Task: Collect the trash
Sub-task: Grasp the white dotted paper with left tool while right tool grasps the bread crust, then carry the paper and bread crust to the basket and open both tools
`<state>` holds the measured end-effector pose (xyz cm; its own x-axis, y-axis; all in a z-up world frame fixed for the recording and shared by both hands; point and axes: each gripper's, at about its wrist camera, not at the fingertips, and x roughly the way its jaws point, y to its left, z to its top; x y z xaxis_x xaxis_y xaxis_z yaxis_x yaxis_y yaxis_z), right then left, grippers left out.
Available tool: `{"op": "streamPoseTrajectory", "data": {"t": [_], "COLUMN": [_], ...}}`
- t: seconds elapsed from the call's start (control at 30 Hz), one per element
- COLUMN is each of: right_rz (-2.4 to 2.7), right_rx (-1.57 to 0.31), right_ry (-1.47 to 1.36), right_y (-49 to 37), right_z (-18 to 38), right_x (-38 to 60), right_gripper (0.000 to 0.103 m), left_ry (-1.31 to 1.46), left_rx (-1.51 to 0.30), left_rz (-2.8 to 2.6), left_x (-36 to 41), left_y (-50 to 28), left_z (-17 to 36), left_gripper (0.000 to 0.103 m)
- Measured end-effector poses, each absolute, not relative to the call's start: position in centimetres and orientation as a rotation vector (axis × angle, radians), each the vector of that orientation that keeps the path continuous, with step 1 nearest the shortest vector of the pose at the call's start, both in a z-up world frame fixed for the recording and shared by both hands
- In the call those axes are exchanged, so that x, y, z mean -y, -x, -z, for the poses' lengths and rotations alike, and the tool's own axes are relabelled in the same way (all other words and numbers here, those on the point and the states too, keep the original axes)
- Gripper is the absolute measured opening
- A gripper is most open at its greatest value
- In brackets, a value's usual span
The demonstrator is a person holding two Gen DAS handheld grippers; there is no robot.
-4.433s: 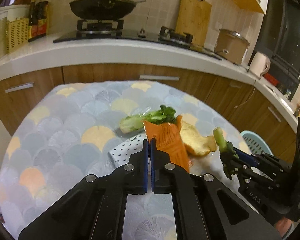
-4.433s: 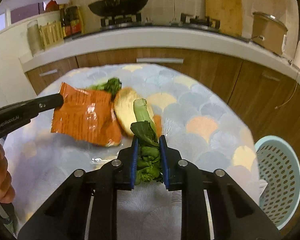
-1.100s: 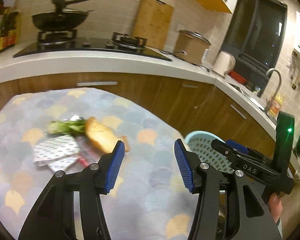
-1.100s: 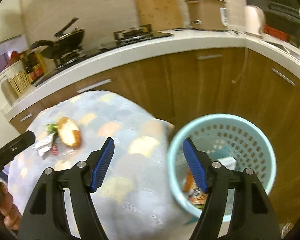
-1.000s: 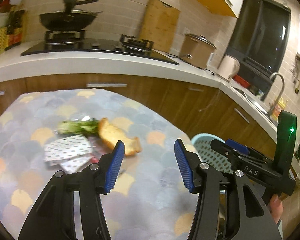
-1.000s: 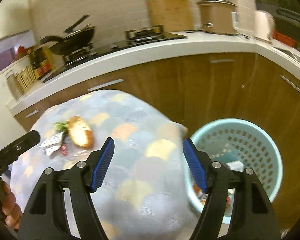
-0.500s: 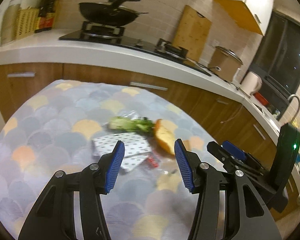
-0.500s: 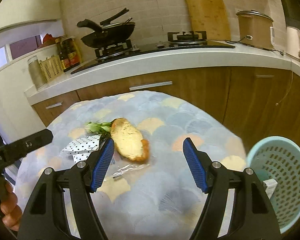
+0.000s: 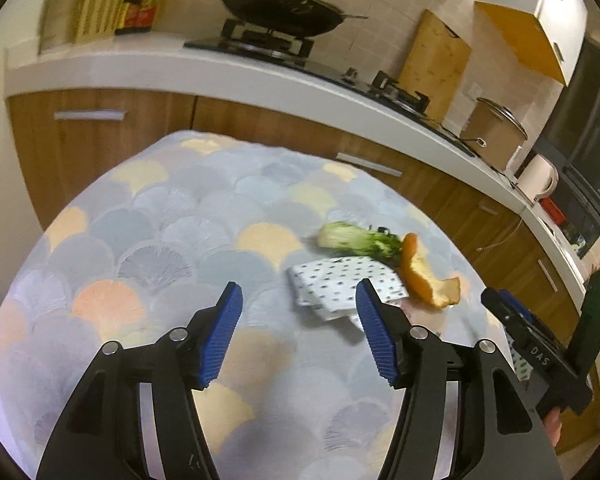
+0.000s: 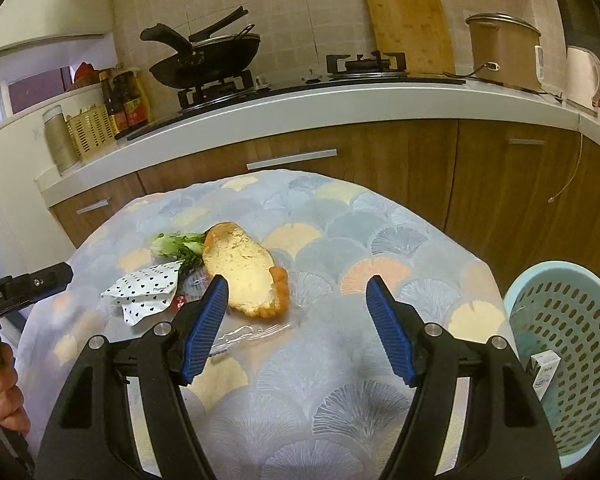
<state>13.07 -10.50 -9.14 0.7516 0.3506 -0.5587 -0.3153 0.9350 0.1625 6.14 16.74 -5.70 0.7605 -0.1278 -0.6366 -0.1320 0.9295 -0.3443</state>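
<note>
Left wrist view: left gripper [image 9: 298, 312] has just been opening, nothing between its jaws; polka-dot wrapper [image 9: 342, 282] lies just beyond its right pad. Right wrist view: right gripper [image 10: 296, 306] gapes empty, peel [image 10: 246, 270] just past its left pad.

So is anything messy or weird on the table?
Yes. Scraps sit in a heap on the tablecloth: a big orange peel, a leafy green stalk, a crumpled dotted wrapper and clear plastic film. They belong in the basket.
</note>
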Motion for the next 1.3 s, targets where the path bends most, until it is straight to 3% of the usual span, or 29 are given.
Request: {"op": "streamPoseTrajectory", "data": {"t": [0.23, 0.47, 0.6, 0.7, 0.77, 0.93, 1.07, 1.1, 1.2, 1.3], "right_rz": [-0.372, -0.446, -0.476, -0.460, -0.470, -0.467, -0.467, -0.482, -0.486, -0.487], "right_rx": [-0.643, -0.740, -0.811, -0.840, -0.861, -0.852, -0.904, -0.893, -0.865, -0.836], "right_ry": [-0.025, 0.029, 0.200, 0.224, 0.176, 0.126, 0.075, 0.073, 0.086, 0.046], "right_y": [-13.3, -14.6, -16.4, -17.7, -18.3, -18.8, -19.9, -19.7, -19.4, -18.8], "right_z": [9.4, 9.1, 9.0, 10.9, 11.7, 11.6, 12.1, 11.9, 11.3, 10.4], "right_x": [9.9, 8.3, 4.6, 3.3, 3.3, 3.5, 4.2, 4.3, 4.4, 5.4], "right_gripper": [0.073, 0.074, 0.087, 0.087, 0.087, 0.086, 0.068, 0.051, 0.028, 0.021], "left_ry": [0.349, 0.297, 0.250, 0.224, 0.224, 0.257, 0.275, 0.279, 0.292, 0.301], "left_rx": [-0.780, -0.875, -0.863, -0.856, -0.851, -0.832, -0.819, -0.812, -0.781, -0.728], "left_rz": [0.080, 0.090, 0.041, 0.025, 0.028, 0.045, 0.059, 0.066, 0.099, 0.142], "left_x": [-15.4, -12.5, -11.7, -11.3, -11.4, -11.7, -11.5, -11.4, -10.9, -10.3], "left_y": [-8.2, -12.1, -12.3, -12.1, -11.8, -11.2, -10.4, -10.2, -9.3, -8.4], "left_z": [6.1, 8.6, 9.1, 9.1, 9.0, 8.5, 7.9, 7.7, 6.6, 5.1], "left_gripper": [0.067, 0.065, 0.061, 0.043, 0.023, 0.010, 0.007, 0.006, 0.004, 0.004]}}
